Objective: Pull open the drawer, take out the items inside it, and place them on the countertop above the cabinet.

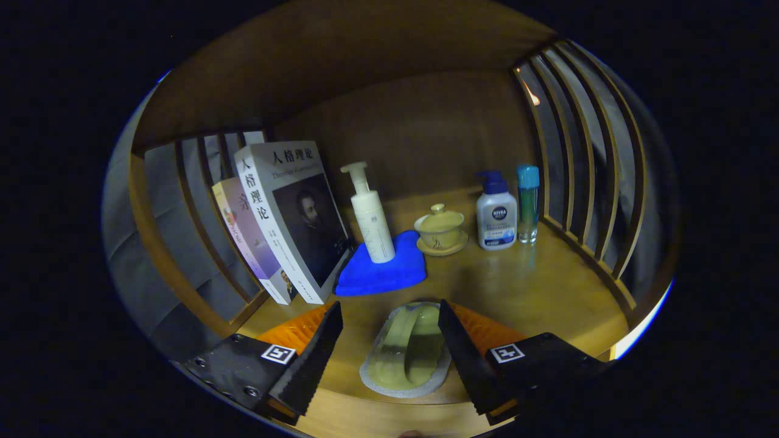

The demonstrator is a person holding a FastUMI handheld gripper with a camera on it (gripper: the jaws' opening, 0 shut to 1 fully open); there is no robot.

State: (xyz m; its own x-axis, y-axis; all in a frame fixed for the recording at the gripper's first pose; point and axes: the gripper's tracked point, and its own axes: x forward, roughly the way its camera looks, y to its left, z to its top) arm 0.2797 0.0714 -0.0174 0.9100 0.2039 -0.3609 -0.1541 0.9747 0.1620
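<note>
Claw (389, 340): fingers apart, gripping nothing.
Packet (406, 351): flat on the countertop (535, 292), between the fingers.
Axis: runs straight ahead along the fingers.

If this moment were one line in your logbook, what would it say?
gripper: open | between fingers: pale green packet lying on wooden countertop | beyond: blue cloth under white pump bottle, lidded teacup, two books

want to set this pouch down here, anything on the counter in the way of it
Nothing visible does. The pouch lies on the counter between the open tongs, neither finger pressing it. The blue cloth and bottles stand beyond it, apart.
</note>
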